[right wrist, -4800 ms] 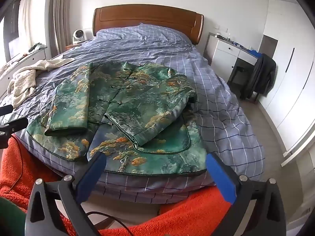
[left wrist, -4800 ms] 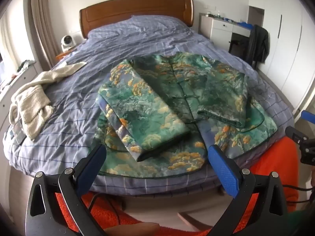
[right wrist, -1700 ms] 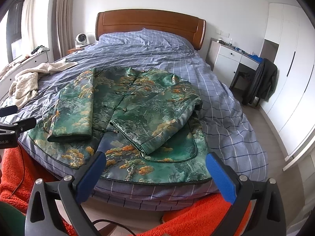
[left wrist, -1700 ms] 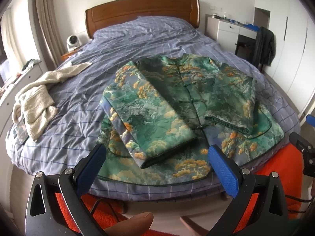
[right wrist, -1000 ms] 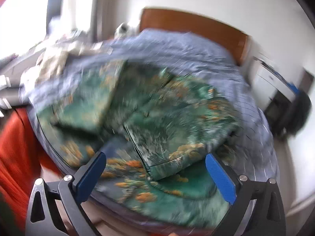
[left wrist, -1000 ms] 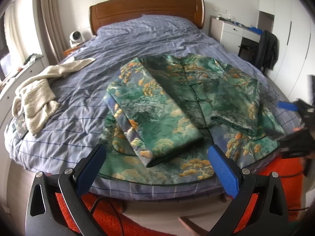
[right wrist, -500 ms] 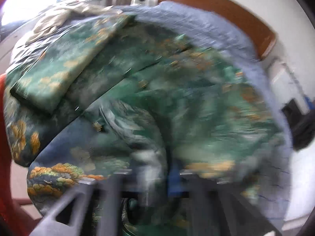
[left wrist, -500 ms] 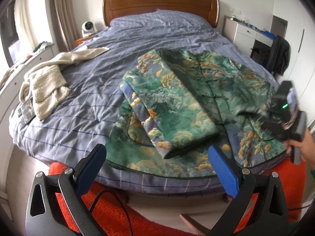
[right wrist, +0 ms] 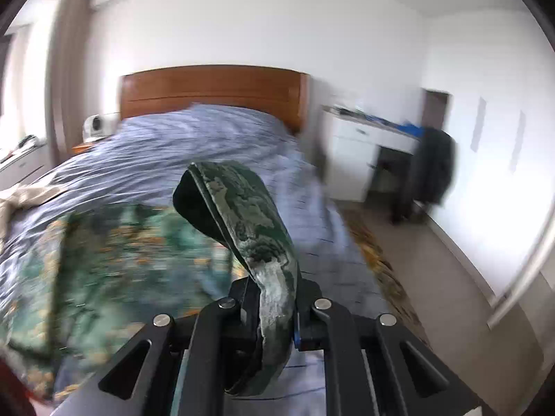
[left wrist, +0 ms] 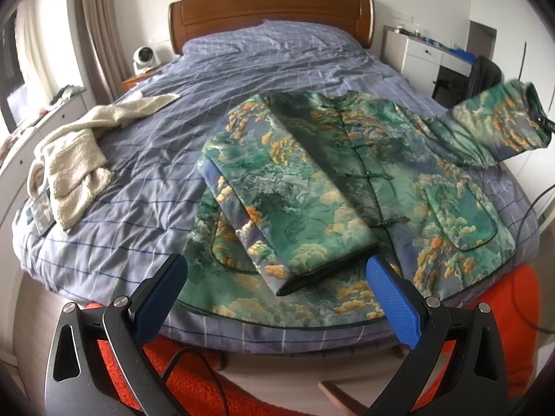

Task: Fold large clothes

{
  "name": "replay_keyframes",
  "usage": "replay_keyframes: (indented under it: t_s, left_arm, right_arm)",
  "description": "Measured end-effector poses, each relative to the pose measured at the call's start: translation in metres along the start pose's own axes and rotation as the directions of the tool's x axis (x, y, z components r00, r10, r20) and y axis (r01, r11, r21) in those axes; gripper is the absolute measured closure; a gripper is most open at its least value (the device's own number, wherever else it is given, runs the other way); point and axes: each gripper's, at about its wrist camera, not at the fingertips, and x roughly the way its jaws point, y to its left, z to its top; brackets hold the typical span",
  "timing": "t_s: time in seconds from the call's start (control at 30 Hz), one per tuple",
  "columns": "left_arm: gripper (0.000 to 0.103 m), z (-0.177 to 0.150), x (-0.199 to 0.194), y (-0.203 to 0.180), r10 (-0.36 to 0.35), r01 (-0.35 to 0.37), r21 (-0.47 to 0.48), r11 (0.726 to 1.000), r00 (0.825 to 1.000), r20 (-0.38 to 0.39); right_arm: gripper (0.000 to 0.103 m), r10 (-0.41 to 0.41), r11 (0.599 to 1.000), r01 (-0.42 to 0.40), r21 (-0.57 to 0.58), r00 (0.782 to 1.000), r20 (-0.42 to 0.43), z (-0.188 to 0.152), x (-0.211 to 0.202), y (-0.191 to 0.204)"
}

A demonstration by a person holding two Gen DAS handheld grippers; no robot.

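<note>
A green patterned jacket [left wrist: 347,180] lies front up on the bed, its left sleeve [left wrist: 288,215] folded across the body. My left gripper [left wrist: 275,289] is open and empty, above the bed's near edge by the hem. My right gripper [right wrist: 270,308] is shut on the cuff of the jacket's right sleeve [right wrist: 242,215] and holds it raised off the bed. In the left wrist view that sleeve [left wrist: 492,128] is lifted out to the right, clear of the body.
A cream towel [left wrist: 76,152] lies on the bed's left side. The wooden headboard [left wrist: 270,10] is at the back. A white desk [right wrist: 367,145] and a chair with dark clothing [right wrist: 433,166] stand right of the bed. Orange cloth [left wrist: 513,312] lies below the bed's near edge.
My right gripper swung in, closed on the right sleeve's cuff and lifted it off the jacket body out to the right. The left gripper shifted slightly left and stayed open.
</note>
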Motion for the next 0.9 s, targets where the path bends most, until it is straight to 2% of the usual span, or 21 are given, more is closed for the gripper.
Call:
replay_keyframes:
  t_s: [0.1,0.2,0.27,0.4,0.47,0.57,0.6,0.63,0.7,0.77,0.83,0.9]
  left_arm:
    - [0.0,0.001,-0.001,0.001,0.012,-0.012,0.011,1.0,1.0,0.005]
    - [0.0,0.001,0.0,0.006,0.027,-0.027,0.009,1.0,1.0,0.001]
    - [0.0,0.002,0.002,0.01,0.036,-0.036,0.009,0.999,0.999,-0.004]
    - [0.0,0.006,0.005,0.013,0.057,-0.057,0.026,0.998,0.998,0.002]
    - [0.0,0.01,0.008,0.013,0.057,-0.057,0.05,0.997,0.998,0.012]
    - [0.0,0.017,0.017,0.008,0.031,-0.033,0.112,0.993,0.999,0.02]
    - [0.0,0.019,0.02,0.006,0.007,-0.01,0.142,0.99,1.0,0.024]
    - [0.0,0.02,0.025,0.002,-0.033,0.027,0.188,0.982,0.999,0.027]
    - [0.0,0.019,0.039,-0.01,-0.092,0.085,0.299,0.95,0.996,0.008]
    - [0.0,0.013,0.055,-0.028,-0.11,0.112,0.432,0.895,0.993,-0.031]
    - [0.0,0.002,0.072,-0.047,-0.14,0.151,0.574,0.805,0.988,-0.063]
    - [0.0,-0.007,0.091,-0.06,-0.135,0.166,0.654,0.738,0.986,-0.099]
  right_arm:
    - [0.09,-0.093,0.991,0.1,0.093,0.993,-0.076,-0.015,0.026,-0.053]
    - [0.086,-0.156,0.969,0.185,0.164,0.972,-0.177,-0.044,0.051,-0.095]
    - [0.076,-0.185,0.945,0.244,0.216,0.948,-0.26,-0.07,0.067,-0.12]
    - [0.068,-0.238,0.89,0.363,0.274,0.885,-0.4,-0.124,0.079,-0.156]
    - [0.067,-0.26,0.869,0.404,0.287,0.864,-0.431,-0.145,0.073,-0.163]
    - [0.062,-0.299,0.865,0.431,0.256,0.854,-0.426,-0.158,0.05,-0.161]
    - [0.059,-0.3,0.87,0.425,0.25,0.859,-0.414,-0.159,0.041,-0.156]
    - [0.054,-0.286,0.879,0.402,0.256,0.874,-0.392,-0.16,0.027,-0.149]
    - [0.049,-0.252,0.895,0.356,0.269,0.901,-0.352,-0.154,0.012,-0.134]
    - [0.047,-0.211,0.915,0.301,0.269,0.925,-0.315,-0.153,-0.005,-0.11]
    - [0.047,-0.155,0.933,0.238,0.269,0.943,-0.295,-0.148,-0.015,-0.088]
    - [0.047,-0.09,0.948,0.165,0.271,0.958,-0.271,-0.145,-0.022,-0.062]
